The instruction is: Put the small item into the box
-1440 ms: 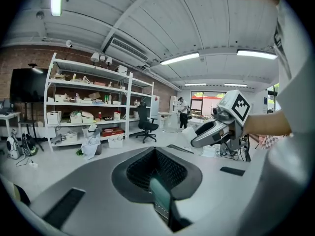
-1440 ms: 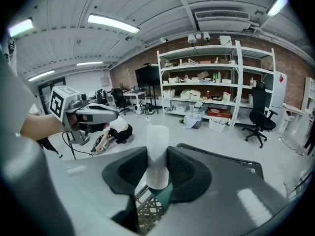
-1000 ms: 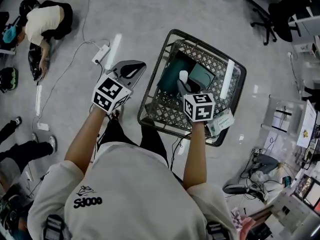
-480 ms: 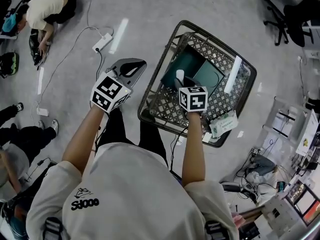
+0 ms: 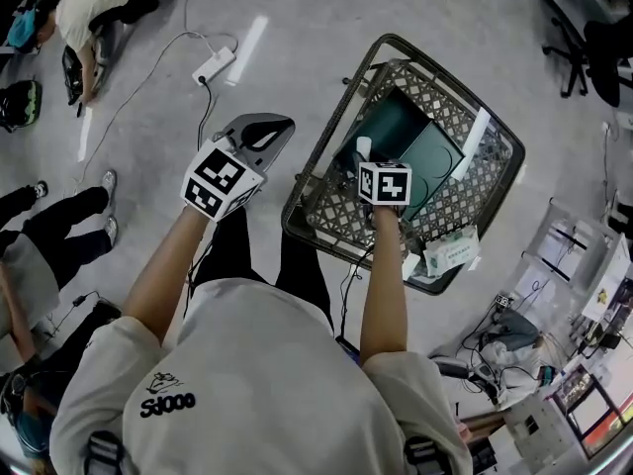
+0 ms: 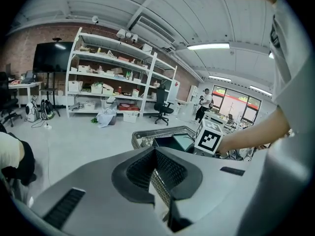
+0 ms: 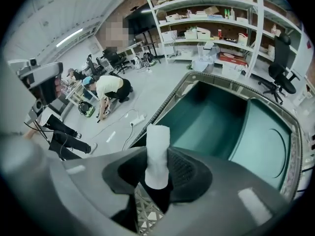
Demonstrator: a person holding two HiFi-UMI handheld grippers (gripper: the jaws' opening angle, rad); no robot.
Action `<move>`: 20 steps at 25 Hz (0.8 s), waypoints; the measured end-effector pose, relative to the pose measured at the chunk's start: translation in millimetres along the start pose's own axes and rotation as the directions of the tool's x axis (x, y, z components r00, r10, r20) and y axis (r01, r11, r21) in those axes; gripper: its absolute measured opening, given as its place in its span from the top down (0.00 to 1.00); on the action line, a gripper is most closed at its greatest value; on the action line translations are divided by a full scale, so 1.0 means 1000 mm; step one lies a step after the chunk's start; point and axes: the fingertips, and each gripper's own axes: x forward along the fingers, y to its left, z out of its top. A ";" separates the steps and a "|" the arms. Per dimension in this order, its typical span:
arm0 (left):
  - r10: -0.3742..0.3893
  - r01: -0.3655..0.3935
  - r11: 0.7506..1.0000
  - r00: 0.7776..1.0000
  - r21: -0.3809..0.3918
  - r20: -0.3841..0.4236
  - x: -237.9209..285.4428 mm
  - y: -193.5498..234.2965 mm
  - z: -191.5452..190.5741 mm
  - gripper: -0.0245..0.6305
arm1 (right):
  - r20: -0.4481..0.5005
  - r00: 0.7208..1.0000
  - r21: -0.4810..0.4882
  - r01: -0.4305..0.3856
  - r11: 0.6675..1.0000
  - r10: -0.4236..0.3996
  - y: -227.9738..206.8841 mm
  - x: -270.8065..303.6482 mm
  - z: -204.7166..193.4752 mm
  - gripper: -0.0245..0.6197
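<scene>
The left hand-held gripper (image 6: 156,178) is pressed together and empty, off to the side of the basket. The right hand-held gripper (image 7: 158,181) pinches the small white item (image 7: 158,146) by its lower end only (most of it stands clear of the pads), so it could pivot or slip out. Beyond it is the open teal box (image 7: 216,117) in the wire basket (image 5: 453,209). An off-centre release could send the item onto the box's edge or into the mesh.

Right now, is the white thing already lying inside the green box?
No, the white tube is clamped in the right gripper above the green box.
</scene>
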 end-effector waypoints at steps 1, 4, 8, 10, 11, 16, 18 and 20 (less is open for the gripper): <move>0.001 -0.001 1.000 1.000 -0.004 -0.003 0.000 0.001 -0.001 0.96 | -0.010 1.000 0.003 0.005 1.000 -0.005 -0.002 0.004 -0.003 0.75; -0.003 0.003 1.000 1.000 -0.010 -0.012 0.000 0.003 -0.004 0.96 | -0.025 0.999 0.018 0.027 0.999 -0.026 -0.009 0.009 -0.006 0.75; -0.017 0.017 1.000 1.000 -0.016 -0.024 0.003 0.002 -0.011 0.96 | -0.036 0.998 0.011 0.045 0.999 -0.045 -0.013 0.013 -0.008 0.75; -0.023 0.022 1.000 0.999 -0.019 -0.028 0.003 0.000 -0.014 0.96 | -0.034 0.998 0.011 0.046 0.999 -0.045 -0.014 0.015 -0.008 0.74; -0.025 0.024 1.000 0.999 -0.021 -0.029 0.003 -0.001 -0.015 0.96 | -0.031 0.999 0.014 0.045 0.999 -0.045 -0.013 0.015 -0.007 0.74; -0.034 0.033 0.999 0.999 -0.024 -0.033 0.001 -0.005 -0.016 0.96 | -0.030 0.998 0.024 0.059 0.998 -0.058 -0.015 0.011 -0.005 0.71; -0.035 0.035 0.999 0.999 -0.024 -0.037 0.000 -0.007 -0.018 0.96 | -0.030 0.998 0.028 0.058 0.998 -0.057 -0.016 0.011 -0.006 0.71; -0.035 0.035 0.999 0.999 -0.023 -0.038 -0.001 -0.007 -0.018 0.96 | -0.021 0.999 0.032 0.048 0.998 -0.048 -0.015 0.012 -0.005 0.71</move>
